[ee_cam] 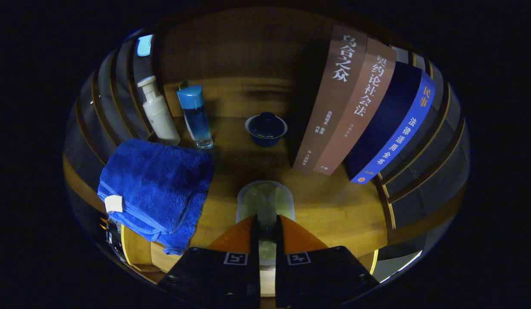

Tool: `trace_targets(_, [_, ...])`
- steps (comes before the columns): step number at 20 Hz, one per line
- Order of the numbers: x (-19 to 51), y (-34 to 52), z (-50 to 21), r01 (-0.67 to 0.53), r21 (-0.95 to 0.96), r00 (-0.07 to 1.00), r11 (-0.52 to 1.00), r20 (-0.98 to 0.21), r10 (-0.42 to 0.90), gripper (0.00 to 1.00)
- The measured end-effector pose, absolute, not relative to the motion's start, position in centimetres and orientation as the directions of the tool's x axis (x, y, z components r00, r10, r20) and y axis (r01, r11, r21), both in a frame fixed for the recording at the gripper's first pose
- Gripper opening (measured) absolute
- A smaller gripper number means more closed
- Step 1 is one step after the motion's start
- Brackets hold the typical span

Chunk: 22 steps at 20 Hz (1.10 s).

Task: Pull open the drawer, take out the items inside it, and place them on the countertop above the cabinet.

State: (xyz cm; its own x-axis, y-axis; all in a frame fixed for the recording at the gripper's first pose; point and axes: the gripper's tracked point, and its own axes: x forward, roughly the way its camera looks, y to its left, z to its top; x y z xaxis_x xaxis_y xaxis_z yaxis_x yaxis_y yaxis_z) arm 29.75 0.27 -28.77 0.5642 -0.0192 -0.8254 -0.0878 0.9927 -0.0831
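My gripper [266,223] is shut on a small flat pale-green packet [265,201] with a whitish edge. The packet sticks out ahead of the fingertips, just above the wooden countertop [334,206]. A folded blue towel [156,189] lies on the countertop to the left of the fingers, its corner hanging over the front edge. Beyond the packet stands a dark blue lidded cup [265,127].
At the back left stand a white pump bottle [158,112] and a clear bottle with a blue cap [196,116]. Three books [359,116] lean upright at the right. A wooden back panel [239,64] closes the rear; slatted walls curve on both sides.
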Motion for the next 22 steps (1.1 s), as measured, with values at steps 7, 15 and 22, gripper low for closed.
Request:
trace_targets(7, [29.8,1.0,-29.3,-0.058,-0.054,0.533,0.997,-0.846,-0.015,0.46])
trace_targets(15, [28.8,2.1,-24.6,-0.095,-0.031,0.712,0.995,-0.701,0.047,0.98])
trace_targets(22, [23.7,2.7,-17.1,-0.144,0.109,0.903,0.984,-0.393,0.175,0.99])
